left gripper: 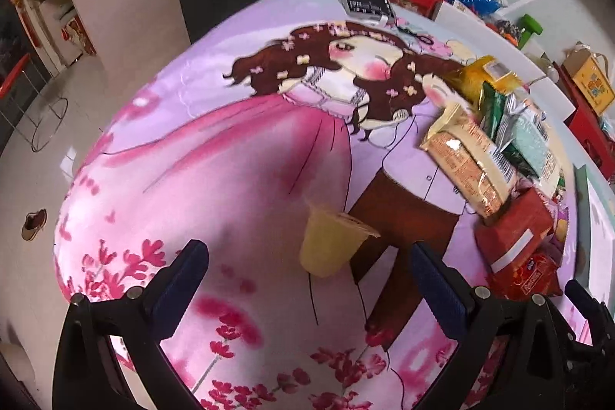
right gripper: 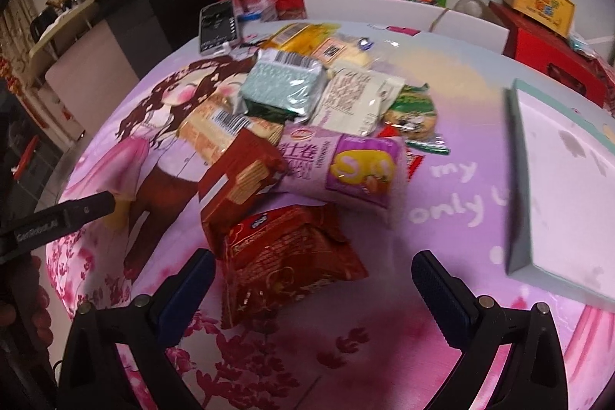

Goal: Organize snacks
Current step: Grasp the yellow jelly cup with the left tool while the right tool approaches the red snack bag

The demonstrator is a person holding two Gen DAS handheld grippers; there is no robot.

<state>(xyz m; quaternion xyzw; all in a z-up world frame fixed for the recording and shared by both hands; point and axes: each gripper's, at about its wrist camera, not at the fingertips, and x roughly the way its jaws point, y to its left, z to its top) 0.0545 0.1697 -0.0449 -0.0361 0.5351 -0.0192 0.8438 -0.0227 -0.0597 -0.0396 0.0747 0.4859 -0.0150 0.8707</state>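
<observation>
- The left gripper [left gripper: 307,279] is hovering over the printed pink cloth [left gripper: 215,179] that is covering the worktop, with its jaws spread wide and nothing between them.
- A yellow jelly cup [left gripper: 330,244] is lying tilted on the cloth just ahead of that gripper, slightly toward its right finger and apart from both pads.
- The right gripper [right gripper: 313,279] is also standing spread and empty, pointing at the snack pile.
- A crumpled red foil packet [right gripper: 284,256] is lying nearest the right gripper, partly between the lines of its fingers but not touching either pad.
- Behind the packet, the remaining snacks are sitting heaped in the middle of the cloth: a red wafer box [right gripper: 238,179], a purple egg-roll bag [right gripper: 346,168], a pale green packet [right gripper: 284,87] and several overlapping wrappers.
- A flat pale box [right gripper: 569,187] is resting on the cloth to the right of the pile, well apart from it; it is judged to be the likely collection container, though its interior is not showing.
- Step in hand, as judged: sorting is at an early stage, since most snacks are lying unsorted, and each gripper is lining up on a separate item.
- Next move, as judged: the left gripper is needing to advance and centre on the cup before closing gently, because the cup wall is likely to deform.
</observation>
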